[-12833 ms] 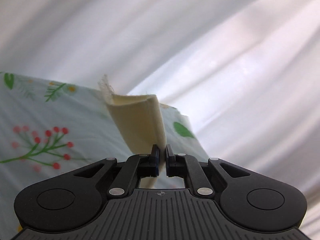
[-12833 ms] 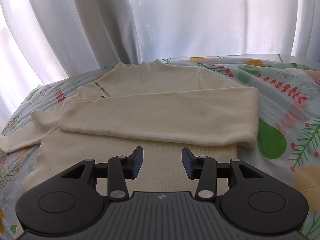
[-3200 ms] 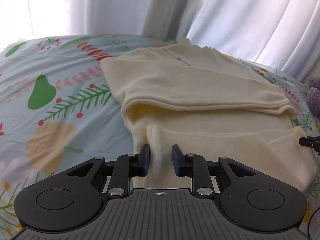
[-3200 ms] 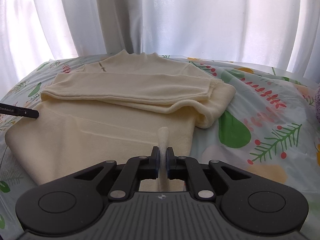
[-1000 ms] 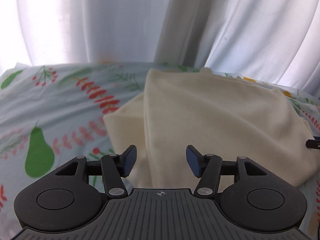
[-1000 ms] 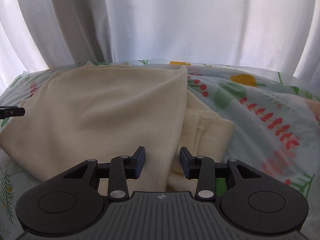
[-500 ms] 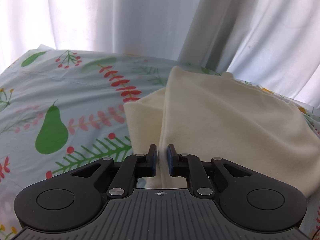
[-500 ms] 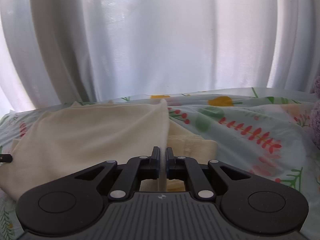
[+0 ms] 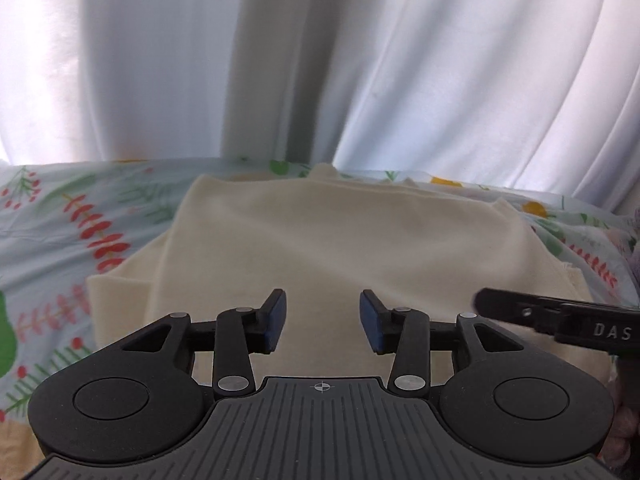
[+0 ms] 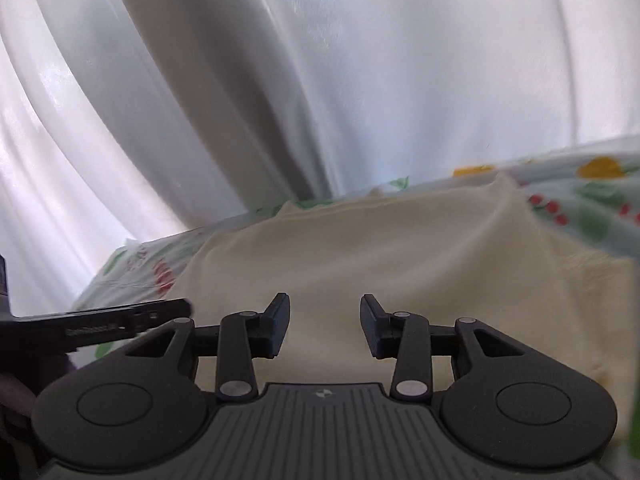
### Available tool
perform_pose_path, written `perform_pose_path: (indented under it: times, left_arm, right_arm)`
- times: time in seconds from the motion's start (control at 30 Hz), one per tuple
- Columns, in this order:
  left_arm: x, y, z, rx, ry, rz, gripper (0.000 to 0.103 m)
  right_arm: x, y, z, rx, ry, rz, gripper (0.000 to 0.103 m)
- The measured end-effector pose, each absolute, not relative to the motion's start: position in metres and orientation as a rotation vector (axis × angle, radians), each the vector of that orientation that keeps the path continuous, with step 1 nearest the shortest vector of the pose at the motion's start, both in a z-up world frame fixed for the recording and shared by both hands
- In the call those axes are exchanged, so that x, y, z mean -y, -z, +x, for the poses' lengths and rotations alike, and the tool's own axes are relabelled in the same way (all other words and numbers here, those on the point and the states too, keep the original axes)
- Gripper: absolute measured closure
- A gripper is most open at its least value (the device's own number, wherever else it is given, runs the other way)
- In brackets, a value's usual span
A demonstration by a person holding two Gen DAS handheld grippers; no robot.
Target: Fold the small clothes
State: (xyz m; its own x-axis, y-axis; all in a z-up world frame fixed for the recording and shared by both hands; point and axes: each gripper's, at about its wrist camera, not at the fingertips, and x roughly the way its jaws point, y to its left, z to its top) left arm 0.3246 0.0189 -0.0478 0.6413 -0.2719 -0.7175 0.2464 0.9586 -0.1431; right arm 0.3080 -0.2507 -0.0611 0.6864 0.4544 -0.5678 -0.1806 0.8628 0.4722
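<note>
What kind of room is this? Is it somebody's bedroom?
Probably a bedroom or some other room at home. A folded cream sweater lies on a sheet printed with leaves and berries, perhaps a bed, and white curtains hang right behind it.

Home bedroom, floral bedsheet [image 9: 100,216], white sheer curtains [image 9: 320,60] close behind

Matt cream knit garment [image 9: 340,248], smooth printed cotton sheet [image 9: 60,216], sheer white curtain [image 9: 280,60], matt black plastic left gripper [image 9: 322,322]
</note>
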Motion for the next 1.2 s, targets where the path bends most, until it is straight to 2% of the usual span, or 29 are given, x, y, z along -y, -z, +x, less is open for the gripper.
perform_pose_path:
  times: [0.07, 0.1, 0.13, 0.2, 0.27, 0.3, 0.47, 0.53, 0.6, 0.67, 0.83, 0.87, 0.93, 0.97, 1.0, 1.07, 1.13, 1.17, 1.2]
  left_arm:
    - [-0.010, 0.060, 0.332, -0.839, 0.287, -0.013, 0.058]
    - [-0.008, 0.063, 0.334, -0.836, 0.278, -0.005, 0.057]
    - [-0.008, 0.064, 0.335, -0.821, 0.278, 0.000, 0.057]
    - [-0.009, 0.064, 0.336, -0.823, 0.274, 0.004, 0.057]
    - [-0.011, 0.064, 0.338, -0.827, 0.277, -0.003, 0.056]
    - [-0.011, 0.065, 0.339, -0.826, 0.279, 0.001, 0.056]
    - [-0.014, 0.063, 0.337, -0.812, 0.294, 0.016, 0.052]
    - [-0.016, 0.061, 0.335, -0.812, 0.311, 0.006, 0.046]
    - [-0.016, 0.061, 0.333, -0.807, 0.326, 0.006, 0.039]
    - [-0.013, 0.062, 0.332, -0.799, 0.335, 0.016, 0.035]
    - [-0.011, 0.062, 0.330, -0.792, 0.321, 0.036, 0.034]
    - [-0.015, 0.062, 0.329, -0.788, 0.310, 0.030, 0.034]
    - [-0.030, 0.061, 0.329, -0.790, 0.281, 0.001, 0.034]
    - [-0.039, 0.059, 0.328, -0.793, 0.261, -0.019, 0.034]
    - [-0.050, 0.057, 0.327, -0.794, 0.241, -0.041, 0.034]
    - [-0.073, 0.053, 0.323, -0.803, 0.171, -0.077, 0.034]
    - [-0.099, 0.051, 0.318, -0.810, 0.087, -0.122, 0.032]
    - [-0.112, 0.051, 0.316, -0.823, 0.040, -0.144, 0.032]
    - [-0.124, 0.051, 0.313, -0.834, 0.005, -0.168, 0.032]
  right_arm:
    - [0.242, 0.078, 0.325, -0.797, -0.384, 0.445, 0.068]
    - [0.242, 0.082, 0.329, -0.776, -0.368, 0.438, 0.075]
    - [0.245, 0.083, 0.332, -0.753, -0.351, 0.429, 0.077]
    - [0.262, 0.087, 0.342, -0.731, -0.282, 0.455, 0.094]
    - [0.282, 0.091, 0.352, -0.734, -0.201, 0.490, 0.098]
    - [0.294, 0.097, 0.355, -0.723, -0.155, 0.503, 0.103]
    - [0.322, 0.102, 0.357, -0.708, -0.075, 0.640, 0.103]
    - [0.318, 0.096, 0.349, -0.719, -0.065, 0.647, 0.099]
    - [0.306, 0.087, 0.336, -0.716, -0.110, 0.616, 0.079]
    - [0.296, 0.078, 0.322, -0.696, -0.200, 0.564, 0.066]
    - [0.281, 0.079, 0.324, -0.746, -0.343, 0.491, 0.064]
    - [0.287, 0.081, 0.326, -0.730, -0.329, 0.490, 0.070]
    - [0.305, 0.084, 0.330, -0.713, -0.234, 0.519, 0.089]
    - [0.315, 0.085, 0.331, -0.711, -0.168, 0.538, 0.092]
    - [0.323, 0.085, 0.330, -0.713, -0.083, 0.531, 0.101]
    - [0.334, 0.082, 0.323, -0.692, 0.013, 0.500, 0.101]
    - [0.330, 0.071, 0.309, -0.660, 0.096, 0.370, 0.084]
    - [0.327, 0.067, 0.300, -0.646, 0.129, 0.309, 0.062]
    - [0.324, 0.063, 0.290, -0.628, 0.148, 0.266, 0.050]
